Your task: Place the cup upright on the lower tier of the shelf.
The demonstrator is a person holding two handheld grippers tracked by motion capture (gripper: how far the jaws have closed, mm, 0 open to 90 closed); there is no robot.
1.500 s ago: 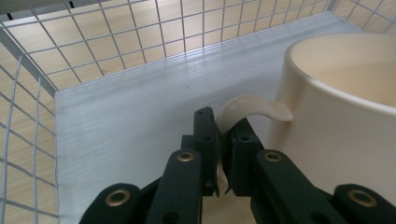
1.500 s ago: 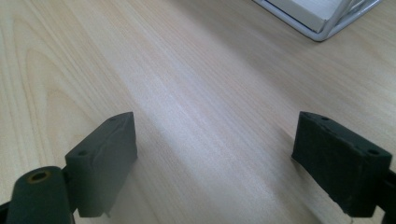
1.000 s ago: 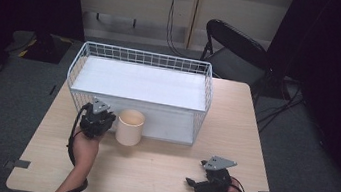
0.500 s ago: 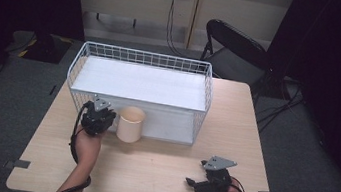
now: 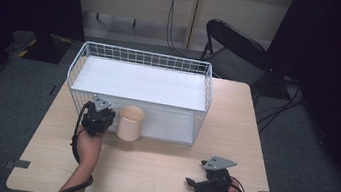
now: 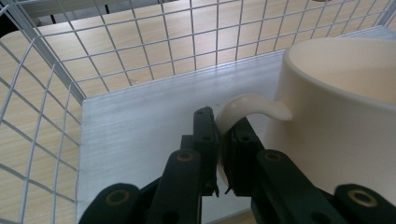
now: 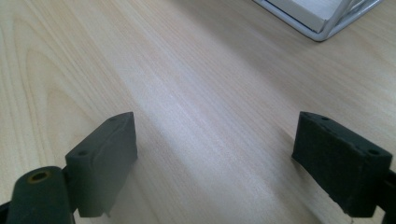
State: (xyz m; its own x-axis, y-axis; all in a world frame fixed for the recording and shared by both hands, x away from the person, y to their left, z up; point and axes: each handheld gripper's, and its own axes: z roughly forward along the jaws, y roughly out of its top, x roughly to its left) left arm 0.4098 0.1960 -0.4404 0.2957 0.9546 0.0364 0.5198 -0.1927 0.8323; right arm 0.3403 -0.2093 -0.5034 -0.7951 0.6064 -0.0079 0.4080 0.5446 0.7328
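A cream mug stands just in front of the white wire basket, left of the table's middle. My left gripper is at the mug's left side. In the left gripper view the left gripper is shut on the mug's curved handle, with the mug body to the right. I cannot tell whether the mug's base touches the table. My right gripper lies near the front right edge, far from the mug. In the right gripper view the right gripper is open over bare wood.
The basket has a white floor and mesh walls close behind the mug. Its corner shows beyond the right gripper. A black folding chair stands behind the table's far right side. Dark curtains flank the room.
The left gripper and the mug have shifted very slightly up the image, towards the basket. The right gripper has stayed in place.
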